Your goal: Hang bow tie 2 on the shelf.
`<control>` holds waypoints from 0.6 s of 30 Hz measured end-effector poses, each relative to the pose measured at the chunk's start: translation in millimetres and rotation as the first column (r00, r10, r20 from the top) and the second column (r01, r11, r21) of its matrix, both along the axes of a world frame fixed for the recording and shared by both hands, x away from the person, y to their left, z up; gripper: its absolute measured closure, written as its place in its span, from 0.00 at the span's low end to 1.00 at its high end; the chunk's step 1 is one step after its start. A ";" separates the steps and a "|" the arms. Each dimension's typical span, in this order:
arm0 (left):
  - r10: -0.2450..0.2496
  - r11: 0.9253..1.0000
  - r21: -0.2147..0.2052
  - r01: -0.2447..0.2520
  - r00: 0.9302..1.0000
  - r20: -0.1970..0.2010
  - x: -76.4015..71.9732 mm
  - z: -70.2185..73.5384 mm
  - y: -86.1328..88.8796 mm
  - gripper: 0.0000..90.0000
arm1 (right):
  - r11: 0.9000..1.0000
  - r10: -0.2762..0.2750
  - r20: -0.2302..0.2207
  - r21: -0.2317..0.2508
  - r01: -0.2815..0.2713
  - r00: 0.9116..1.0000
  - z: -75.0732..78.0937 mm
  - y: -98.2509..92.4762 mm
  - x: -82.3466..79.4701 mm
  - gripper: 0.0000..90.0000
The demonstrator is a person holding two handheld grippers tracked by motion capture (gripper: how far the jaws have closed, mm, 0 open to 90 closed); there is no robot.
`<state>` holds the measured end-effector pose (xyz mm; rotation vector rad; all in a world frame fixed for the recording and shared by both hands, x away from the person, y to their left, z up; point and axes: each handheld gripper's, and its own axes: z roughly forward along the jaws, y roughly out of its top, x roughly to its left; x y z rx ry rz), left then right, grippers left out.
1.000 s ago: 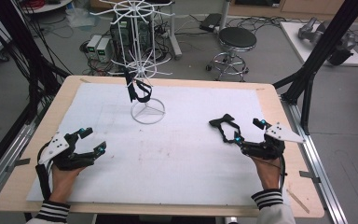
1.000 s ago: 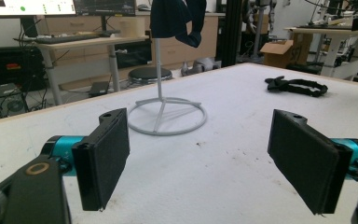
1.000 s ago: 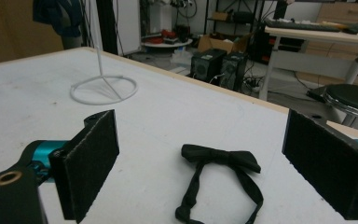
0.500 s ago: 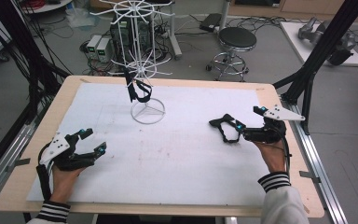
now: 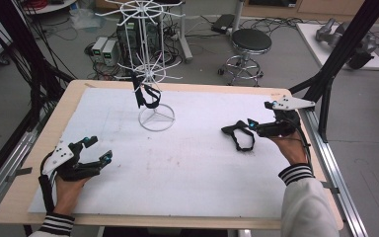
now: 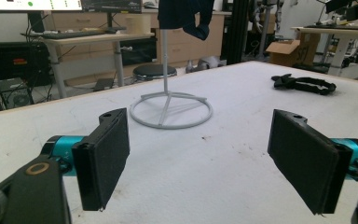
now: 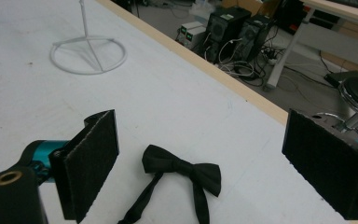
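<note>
Black bow tie [image 7: 182, 169] lying flat on the white table cover [image 5: 187, 168], toward the table's right side, with the right gripper [image 5: 253, 126] poised over it.

The tie looks light, soft and limp: its knot is the firmest part, while the thin strap [image 7: 142, 198] would trail and snag, so the knot or a wing beside it seems the best place to pinch. The right gripper's jaws are spread wide, nothing between the pads. The left gripper [image 5: 94, 149] rests near the table's left front, jaws likewise spread and empty. At the far edge stands a white wire rack [image 5: 154, 98], a second dark tie [image 5: 148, 95] hanging from it.
</note>
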<state>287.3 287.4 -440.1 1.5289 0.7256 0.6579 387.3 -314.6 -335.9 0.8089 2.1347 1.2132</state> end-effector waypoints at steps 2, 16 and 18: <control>-0.001 1.000 0.000 0.001 1.000 0.000 0.2 -0.2 0.0 0.24 | 1.000 0.005 -0.015 -0.004 -0.005 1.000 1.6 1.1 4.4 0.11; 0.001 1.000 -0.012 -0.001 1.000 -0.003 -0.6 -0.3 1.0 0.24 | 0.998 -0.003 -0.033 -0.069 0.001 0.999 -0.6 3.3 36.2 0.13; 0.004 1.000 -0.020 -0.004 1.000 0.000 -0.9 0.0 0.8 0.24 | 0.997 -0.006 -0.053 -0.072 0.002 0.999 -1.4 5.0 40.4 0.13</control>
